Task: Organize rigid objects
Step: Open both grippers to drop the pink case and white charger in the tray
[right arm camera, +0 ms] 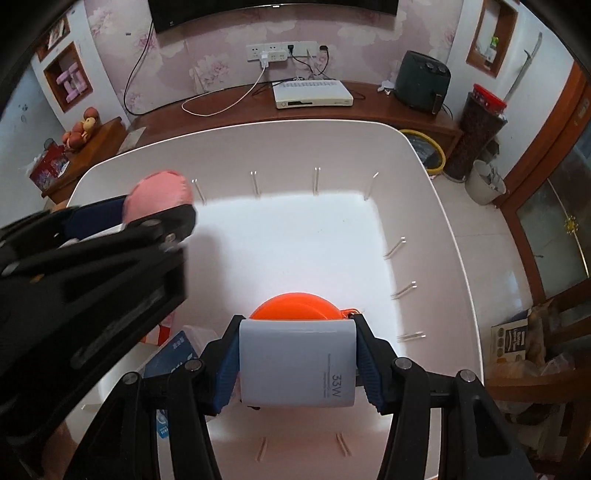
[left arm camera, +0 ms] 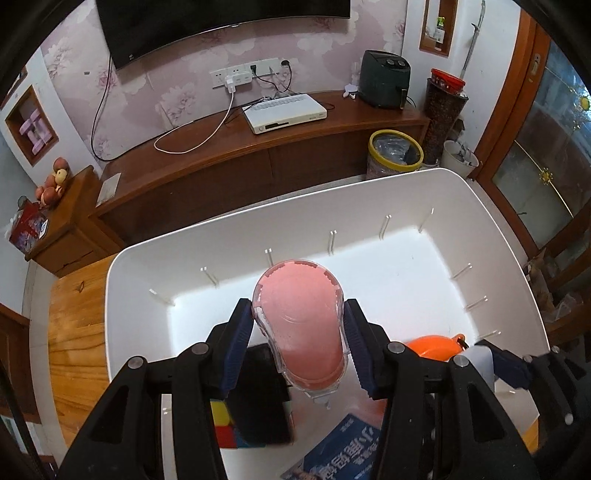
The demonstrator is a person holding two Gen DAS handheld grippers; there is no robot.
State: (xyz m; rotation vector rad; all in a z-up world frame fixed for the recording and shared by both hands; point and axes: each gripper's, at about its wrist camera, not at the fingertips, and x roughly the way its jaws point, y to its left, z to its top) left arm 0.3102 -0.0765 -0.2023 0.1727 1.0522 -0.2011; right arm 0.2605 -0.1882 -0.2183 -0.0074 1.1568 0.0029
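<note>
Grippers over white bin [right arm camera: 436,192]: left gripper [left arm camera: 299,328] pinches pink lidded container [left arm camera: 301,317]; right gripper [right arm camera: 297,363] pinches white charger [right arm camera: 295,363], orange object [right arm camera: 295,306] at 12 o'clock.

TV [left arm camera: 221,26] at 12 o'clock on floral wallpaper, socket strip [left arm camera: 245,74] below it. Wooden TV bench [left arm camera: 258,147] carries white set-top box [left arm camera: 284,112], dark air fryer [left arm camera: 384,79] at 1 o'clock. Yellow-rimmed bin [left arm camera: 395,153] and red-lidded jar [left arm camera: 445,110] at 2 o'clock. Toy figures [left arm camera: 53,184] on side cabinet at 9 o'clock.
</note>
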